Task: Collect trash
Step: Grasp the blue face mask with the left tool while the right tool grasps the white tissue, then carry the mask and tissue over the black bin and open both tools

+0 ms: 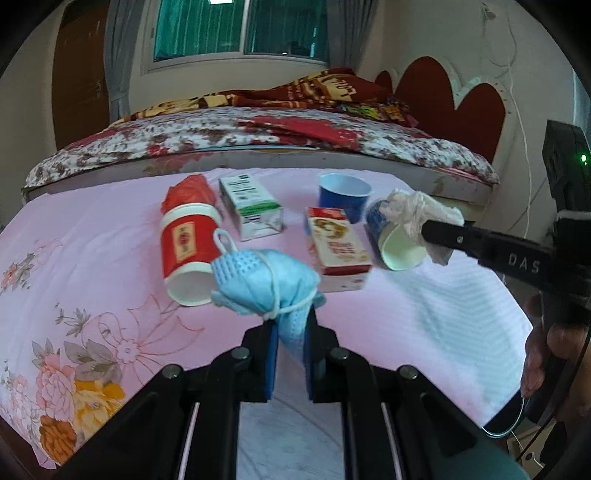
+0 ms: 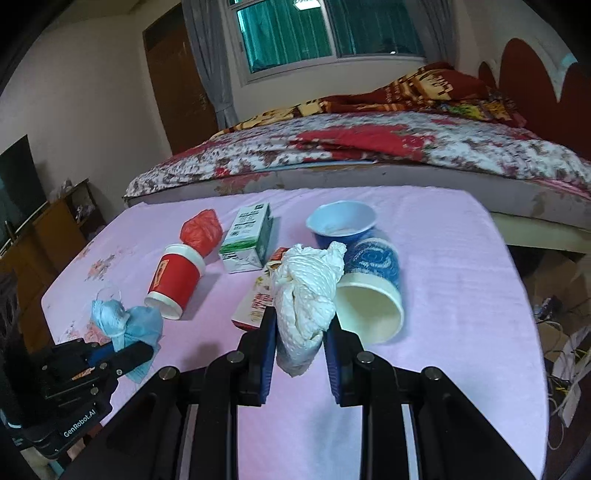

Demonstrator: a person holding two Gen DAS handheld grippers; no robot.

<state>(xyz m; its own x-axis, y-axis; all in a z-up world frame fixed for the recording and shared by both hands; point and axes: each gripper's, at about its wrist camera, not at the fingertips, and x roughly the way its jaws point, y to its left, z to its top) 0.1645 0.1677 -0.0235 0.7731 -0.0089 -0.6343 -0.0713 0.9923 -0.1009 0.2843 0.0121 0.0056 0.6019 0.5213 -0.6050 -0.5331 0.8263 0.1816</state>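
Observation:
My left gripper (image 1: 290,325) is shut on a crumpled blue face mask (image 1: 258,284), held above the pink-covered table (image 1: 424,295); it also shows in the right wrist view (image 2: 125,325). My right gripper (image 2: 301,325) is shut on a wad of white tissue (image 2: 306,291), also seen in the left wrist view (image 1: 417,210). On the table lie a tipped red paper cup (image 1: 184,247), a red plastic bag (image 1: 188,192), a green-and-white carton (image 1: 251,206), a red-and-white box (image 1: 336,247), a tipped blue paper cup (image 2: 373,288) and an upright blue cup (image 2: 341,223).
A bed (image 1: 258,136) with floral covers stands right behind the table. A wooden door (image 2: 177,85) and a window (image 2: 325,33) are at the back. A TV and low cabinet (image 2: 33,221) stand at the left. Cables lie on the floor (image 2: 565,350) at the right.

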